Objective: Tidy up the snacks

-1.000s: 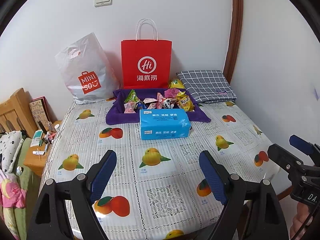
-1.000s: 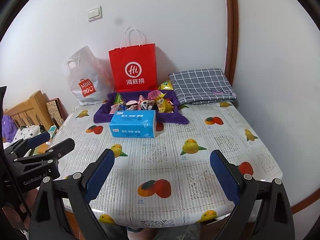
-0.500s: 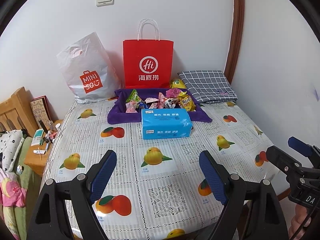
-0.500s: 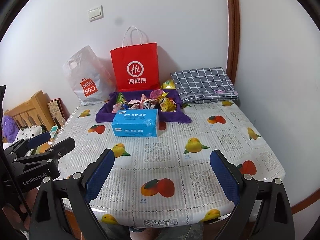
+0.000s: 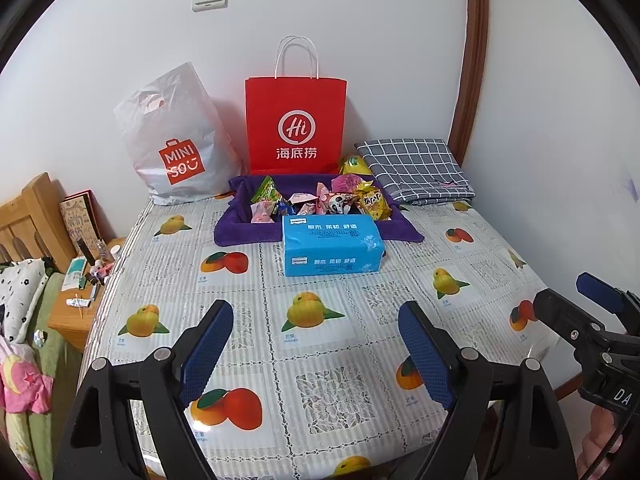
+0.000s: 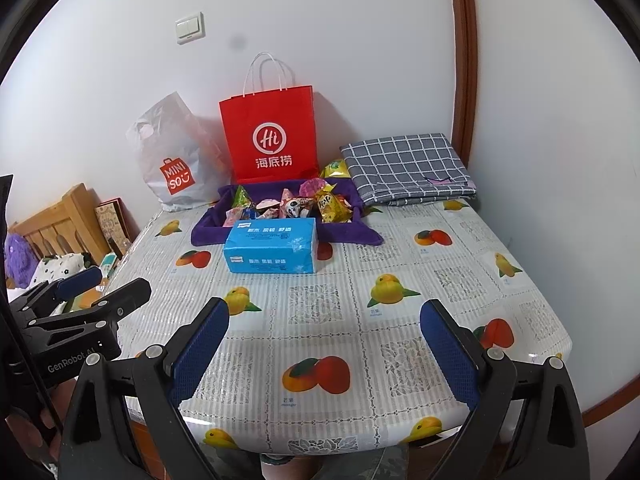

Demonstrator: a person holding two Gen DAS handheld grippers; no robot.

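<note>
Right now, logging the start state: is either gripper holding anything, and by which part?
Nothing is held. The left gripper and right gripper are open over the table, short of the snacks.

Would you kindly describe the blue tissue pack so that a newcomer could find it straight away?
Start at the red paper bag standing against the back wall of the fruit-print table. In front of it lies a purple tray of snacks, and the blue tissue pack sits against the tray's near edge. It is the only plain blue rectangular block there.
</note>
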